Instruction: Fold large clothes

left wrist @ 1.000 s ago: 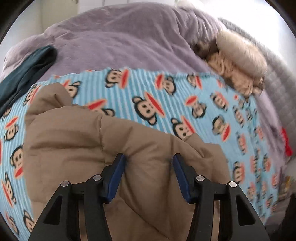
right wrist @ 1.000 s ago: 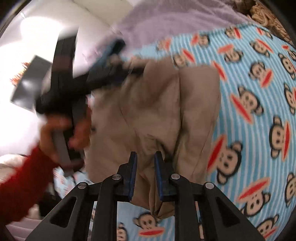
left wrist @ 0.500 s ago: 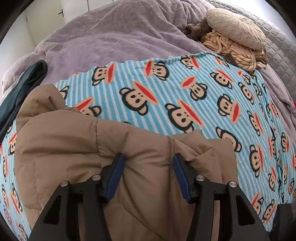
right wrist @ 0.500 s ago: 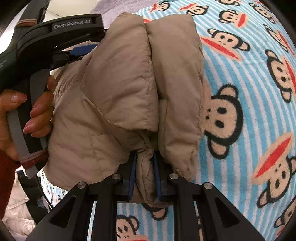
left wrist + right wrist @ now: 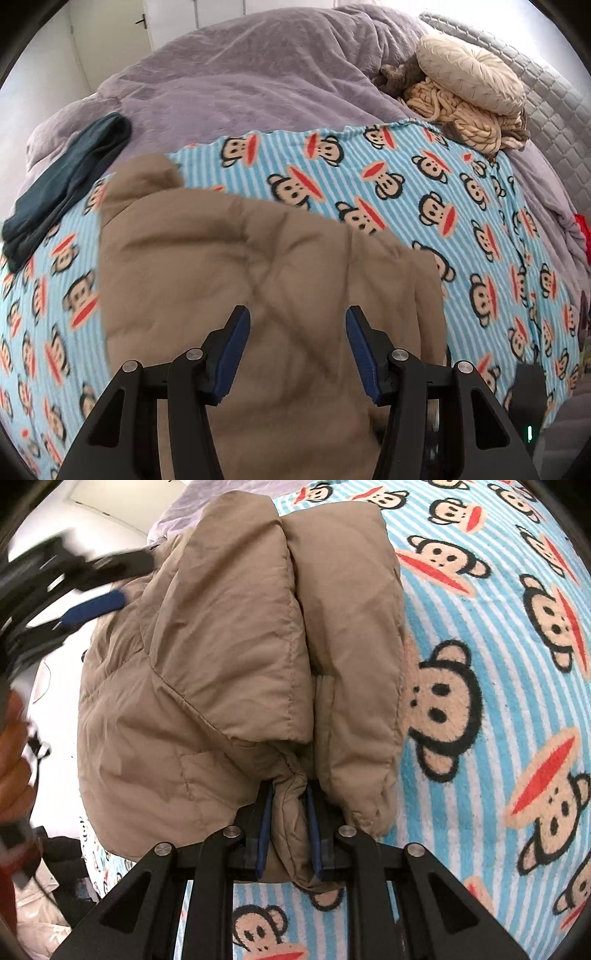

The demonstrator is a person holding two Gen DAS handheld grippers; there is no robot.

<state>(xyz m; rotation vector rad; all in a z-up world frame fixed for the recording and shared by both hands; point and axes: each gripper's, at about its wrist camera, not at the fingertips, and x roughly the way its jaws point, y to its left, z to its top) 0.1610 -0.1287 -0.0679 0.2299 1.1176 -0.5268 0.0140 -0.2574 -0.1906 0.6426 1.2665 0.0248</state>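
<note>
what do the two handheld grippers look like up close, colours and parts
Both the left gripper and the right gripper are matte black plastic, with angular arms that have triangular cut-outs, round silver pivot pins and two fingers lined with blue pads. A bit of red sleeve shows at the right wrist view's edge.

We lowered the right gripper [image 5: 288, 825], clamped on a fold of the tan puffer jacket [image 5: 229, 672], until the bundle lay on the monkey-print blanket [image 5: 498, 709]. The left gripper [image 5: 297, 343] drew back from the jacket, jaws apart.
</note>
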